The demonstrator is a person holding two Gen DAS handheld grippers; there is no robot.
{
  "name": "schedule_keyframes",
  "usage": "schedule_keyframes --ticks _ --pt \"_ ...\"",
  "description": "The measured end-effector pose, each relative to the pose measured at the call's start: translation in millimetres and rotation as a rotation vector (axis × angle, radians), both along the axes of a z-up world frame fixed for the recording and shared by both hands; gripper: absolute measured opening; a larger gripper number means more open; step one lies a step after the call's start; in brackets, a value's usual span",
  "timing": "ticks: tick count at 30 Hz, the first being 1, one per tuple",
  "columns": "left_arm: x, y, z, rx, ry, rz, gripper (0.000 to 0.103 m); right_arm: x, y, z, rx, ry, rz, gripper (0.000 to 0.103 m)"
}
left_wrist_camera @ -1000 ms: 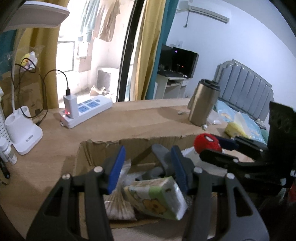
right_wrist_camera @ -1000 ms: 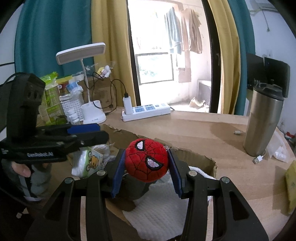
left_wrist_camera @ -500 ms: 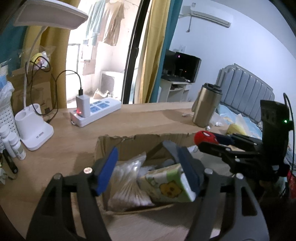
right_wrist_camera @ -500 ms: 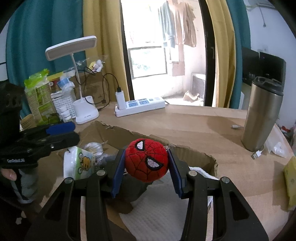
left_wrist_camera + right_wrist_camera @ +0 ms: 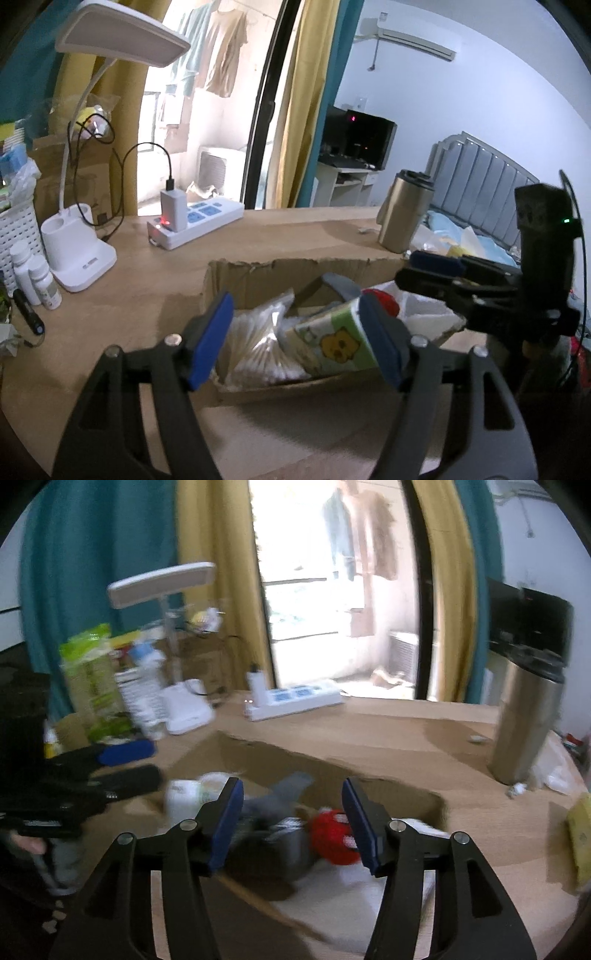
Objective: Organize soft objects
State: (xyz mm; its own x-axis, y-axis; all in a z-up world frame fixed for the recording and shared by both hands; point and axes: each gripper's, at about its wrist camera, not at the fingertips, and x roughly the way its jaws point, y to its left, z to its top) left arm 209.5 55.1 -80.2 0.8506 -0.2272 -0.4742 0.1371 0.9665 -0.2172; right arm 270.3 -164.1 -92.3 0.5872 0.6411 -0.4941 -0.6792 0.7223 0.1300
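Red spider-face plush (image 5: 334, 836) (blurred) inside cardboard box (image 5: 406, 795), beside tissue pack (image 5: 332, 341)

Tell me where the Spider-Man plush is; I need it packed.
In the right wrist view the plush lies inside the cardboard box, right of centre, beside grey cloth and just below the open right gripper.

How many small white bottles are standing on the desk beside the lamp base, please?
2: a taller white bottle at the desk's left edge, and a shorter one touching its right side, near the lamp base. Others may be hidden.
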Motion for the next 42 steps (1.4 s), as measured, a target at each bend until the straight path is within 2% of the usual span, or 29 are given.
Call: schedule_keyframes --ticks 2,5,13,16,18,29,39,42 --pt "-2.9 1.8 -0.6 -0.001 0.001 0.009 0.072 -10.7 11.1 2.3 0.0 -0.012 0.068 0.059" --pt "-6.4 5.6 -0.5 -0.003 -0.002 0.026 0.072 -18.5 25.7 1.7 -0.006 -0.005 0.112 0.059" --pt "-18.6 22.1 0.2 0.0 -0.029 0.077 0.075 -17.0 53.7 -12.4 -0.055 0.052 0.131 0.057" --pt "-21.5 30.5 -2.1 -0.009 -0.028 0.087 0.076 -16.2 59.2 -15.4 -0.067 0.064 0.133 0.042" --pt "-22.6 36.1 -5.0 -0.019 -0.024 0.092 0.076 -15.6 63.8 -17.3 -0.079 0.074 0.135 0.027" --pt "-23.3 47.3 -5.4 -0.048 -0.016 0.098 0.077 -6.6 57.3 9.5 -0.058 0.006 0.063 0.027" --pt "-13.2 54.8 -5.6 -0.055 -0.002 0.108 0.077 21.8 63.6 9.7 -0.071 -0.004 0.03 0.027" --pt "-10.0 56.9 -7.2 -0.061 0.002 0.115 0.077 30.3 69.1 7.9 -0.101 -0.027 0.015 0.027"
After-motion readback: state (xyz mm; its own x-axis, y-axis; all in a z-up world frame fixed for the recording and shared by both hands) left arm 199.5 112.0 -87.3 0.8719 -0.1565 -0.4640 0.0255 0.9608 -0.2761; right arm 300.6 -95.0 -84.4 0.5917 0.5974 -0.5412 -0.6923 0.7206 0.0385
